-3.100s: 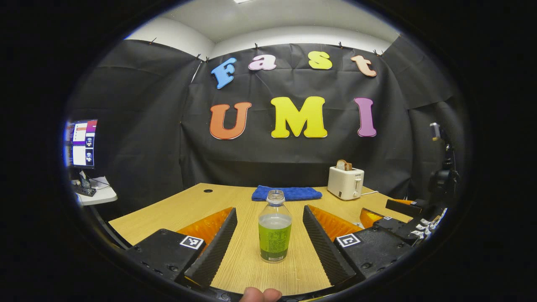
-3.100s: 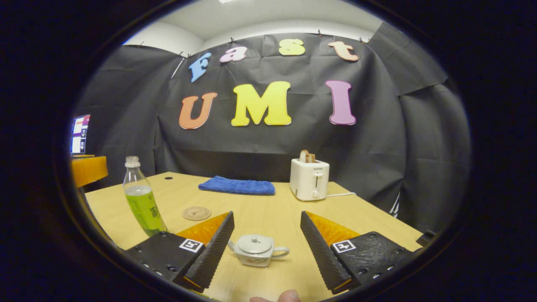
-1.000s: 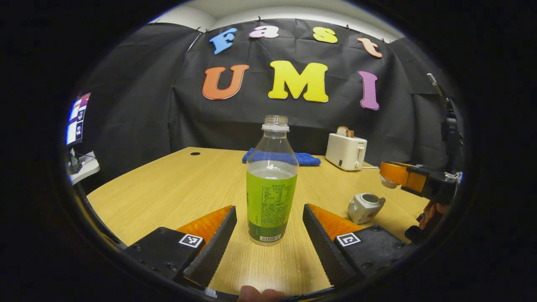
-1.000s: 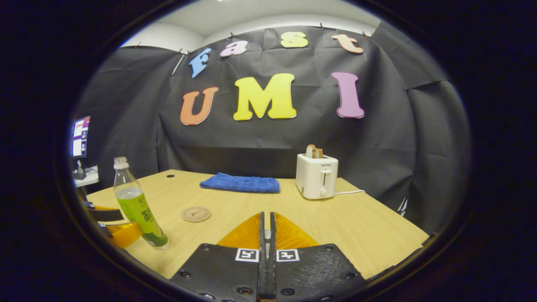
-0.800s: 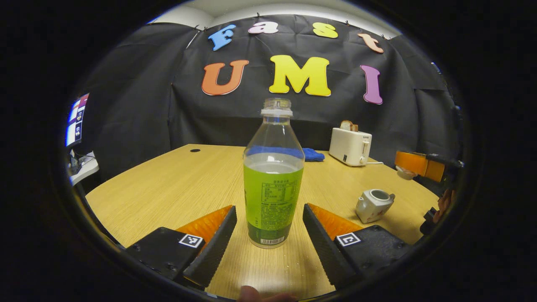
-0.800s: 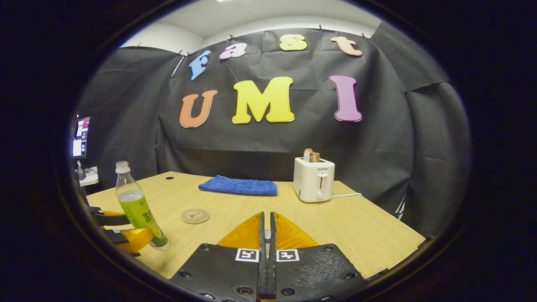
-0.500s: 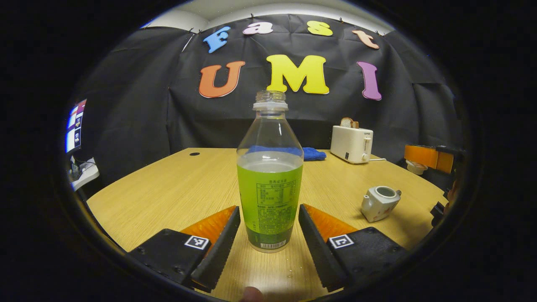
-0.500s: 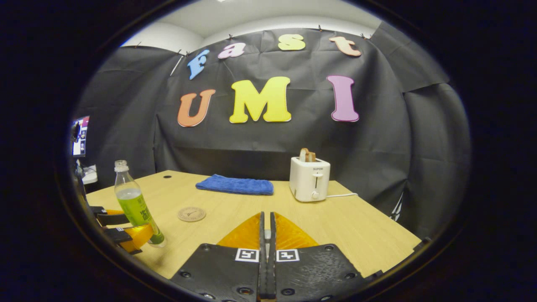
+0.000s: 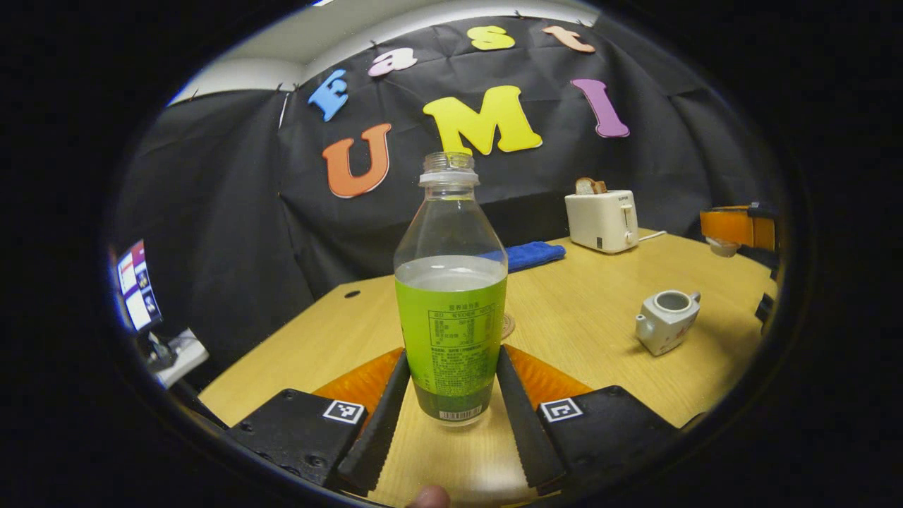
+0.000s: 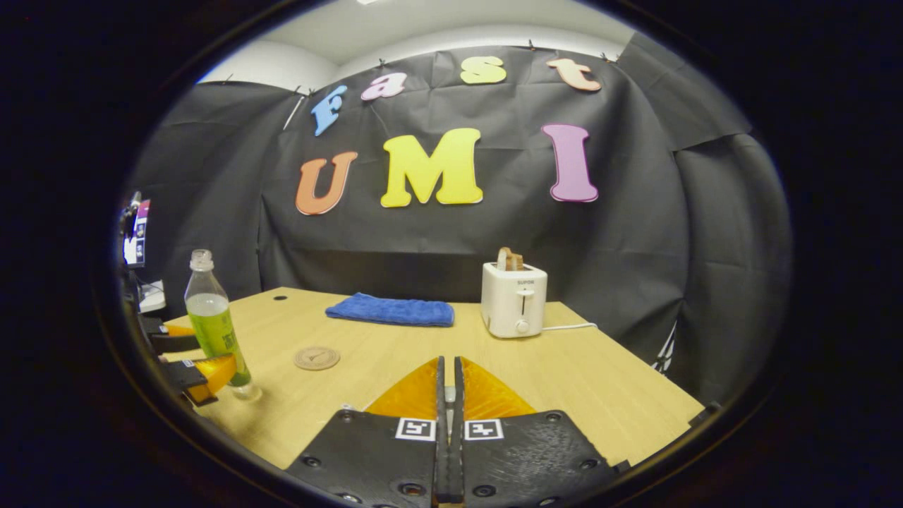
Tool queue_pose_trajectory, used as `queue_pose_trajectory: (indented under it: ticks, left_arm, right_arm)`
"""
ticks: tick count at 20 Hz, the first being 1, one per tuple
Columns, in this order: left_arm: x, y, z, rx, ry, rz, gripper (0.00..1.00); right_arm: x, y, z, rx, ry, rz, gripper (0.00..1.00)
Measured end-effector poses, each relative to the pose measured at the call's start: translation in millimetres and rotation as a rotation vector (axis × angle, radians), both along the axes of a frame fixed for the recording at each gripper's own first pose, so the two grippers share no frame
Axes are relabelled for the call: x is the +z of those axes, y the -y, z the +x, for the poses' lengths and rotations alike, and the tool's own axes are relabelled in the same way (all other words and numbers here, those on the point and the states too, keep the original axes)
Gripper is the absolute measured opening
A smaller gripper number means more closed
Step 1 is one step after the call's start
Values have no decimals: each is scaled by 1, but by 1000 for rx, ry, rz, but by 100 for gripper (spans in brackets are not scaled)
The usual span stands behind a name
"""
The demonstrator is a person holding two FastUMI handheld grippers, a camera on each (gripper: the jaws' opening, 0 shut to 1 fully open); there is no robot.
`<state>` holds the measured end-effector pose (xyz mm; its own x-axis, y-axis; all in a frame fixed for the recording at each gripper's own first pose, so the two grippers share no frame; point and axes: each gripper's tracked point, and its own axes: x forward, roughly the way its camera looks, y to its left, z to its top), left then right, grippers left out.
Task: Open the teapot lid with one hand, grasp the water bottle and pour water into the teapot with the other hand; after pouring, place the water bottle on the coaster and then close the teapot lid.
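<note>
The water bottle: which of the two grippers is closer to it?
Left. The left gripper has its fingers against both sides of the water bottle. The right gripper is held off across the table, above the teapot.

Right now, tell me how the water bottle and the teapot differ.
The water bottle is tall, clear plastic; the teapot is squat, opaque and pale. The bottle sits clamped between the left tongs; the teapot stands free on the table. Both are open on top: no cap, no lid.
</note>
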<state>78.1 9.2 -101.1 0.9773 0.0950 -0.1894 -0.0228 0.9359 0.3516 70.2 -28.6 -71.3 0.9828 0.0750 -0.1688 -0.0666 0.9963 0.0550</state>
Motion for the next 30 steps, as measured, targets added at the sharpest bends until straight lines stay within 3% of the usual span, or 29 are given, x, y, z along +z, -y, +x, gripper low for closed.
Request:
queue_pose_trajectory:
  ticks: [5,14,20,30]
  left_arm:
    - [21,-3,5,-4,25,365,74]
    - [14,30,25,-86,-26,834,74]
    - [9,60,13,-181,-33,1048,74]
    - [13,80,29,-263,-38,1380,73]
  right_arm:
    - [-3,13,-2,6,-7,7,0]
    - [-12,51,-1,-9,-19,-8,0]
    - [-23,71,0,-25,-39,3,0]
    - [-32,80,-4,-16,-47,7,0]
